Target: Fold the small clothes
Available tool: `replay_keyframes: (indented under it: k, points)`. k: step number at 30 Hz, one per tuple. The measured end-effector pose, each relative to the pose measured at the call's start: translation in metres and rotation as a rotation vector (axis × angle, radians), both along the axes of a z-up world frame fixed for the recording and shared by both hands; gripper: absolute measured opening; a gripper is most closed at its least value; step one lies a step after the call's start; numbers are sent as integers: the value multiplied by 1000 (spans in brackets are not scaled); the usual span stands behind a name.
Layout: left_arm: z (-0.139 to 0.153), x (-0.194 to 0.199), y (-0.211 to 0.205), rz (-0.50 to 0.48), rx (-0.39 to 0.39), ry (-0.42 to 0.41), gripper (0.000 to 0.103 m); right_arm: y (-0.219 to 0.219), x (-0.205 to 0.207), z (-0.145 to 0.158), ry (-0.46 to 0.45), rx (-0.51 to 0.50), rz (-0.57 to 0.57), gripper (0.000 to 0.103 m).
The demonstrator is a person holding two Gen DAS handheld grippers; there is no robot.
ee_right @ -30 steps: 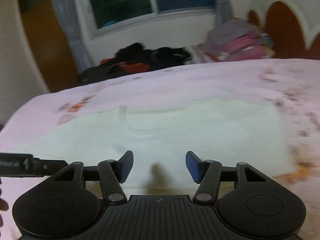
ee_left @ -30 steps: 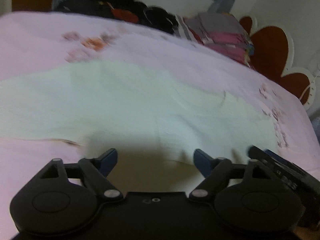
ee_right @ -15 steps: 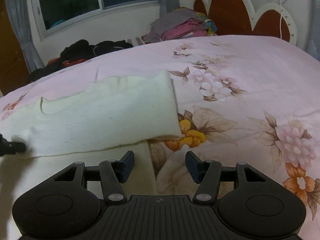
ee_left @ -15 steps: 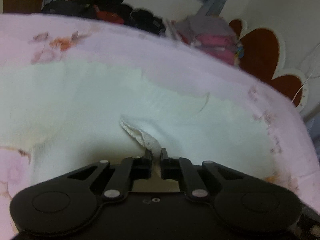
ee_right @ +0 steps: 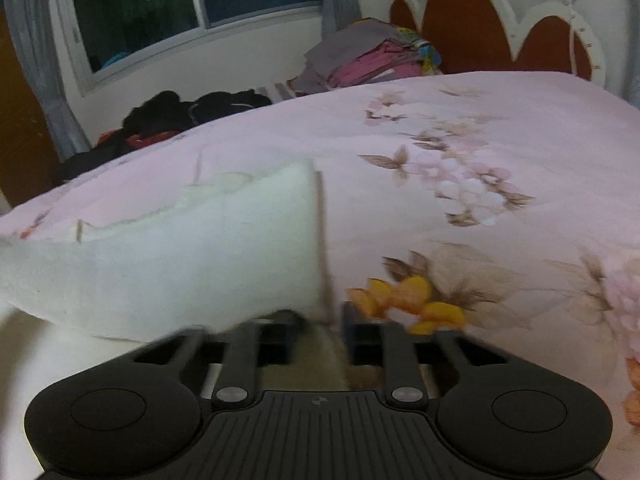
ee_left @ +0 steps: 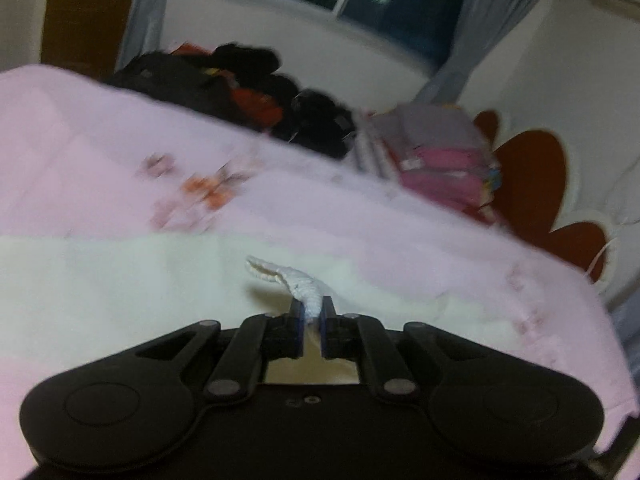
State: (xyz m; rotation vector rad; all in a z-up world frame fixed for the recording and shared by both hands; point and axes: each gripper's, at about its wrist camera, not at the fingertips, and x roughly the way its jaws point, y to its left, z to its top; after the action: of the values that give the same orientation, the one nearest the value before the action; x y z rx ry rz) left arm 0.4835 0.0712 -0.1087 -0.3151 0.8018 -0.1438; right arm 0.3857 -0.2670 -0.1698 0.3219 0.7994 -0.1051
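Observation:
A cream white garment lies spread on the pink floral bedspread. My left gripper is shut on a bunched edge of it and holds that edge lifted. In the right wrist view the garment shows as a raised fold at the left. My right gripper has its fingers close together at the garment's right corner; blur hides whether cloth is between them.
A stack of folded pink and grey clothes sits at the far side of the bed by the brown and white headboard. A heap of dark clothes lies beyond the bed's far edge, under a window.
My left gripper closed on the garment's edge and has lifted it. My right gripper went from wide open to nearly closed at the garment's right corner.

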Motion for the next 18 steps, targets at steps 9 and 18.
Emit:
replay_keyframes:
  k: [9,18]
  points:
    - [-57,2,4,13,92,102,16,-11,-11,1,32,21,-31,7]
    - [-19,-13,4,35,154,-45,51,-28,-13,33,-73,5,-12,59]
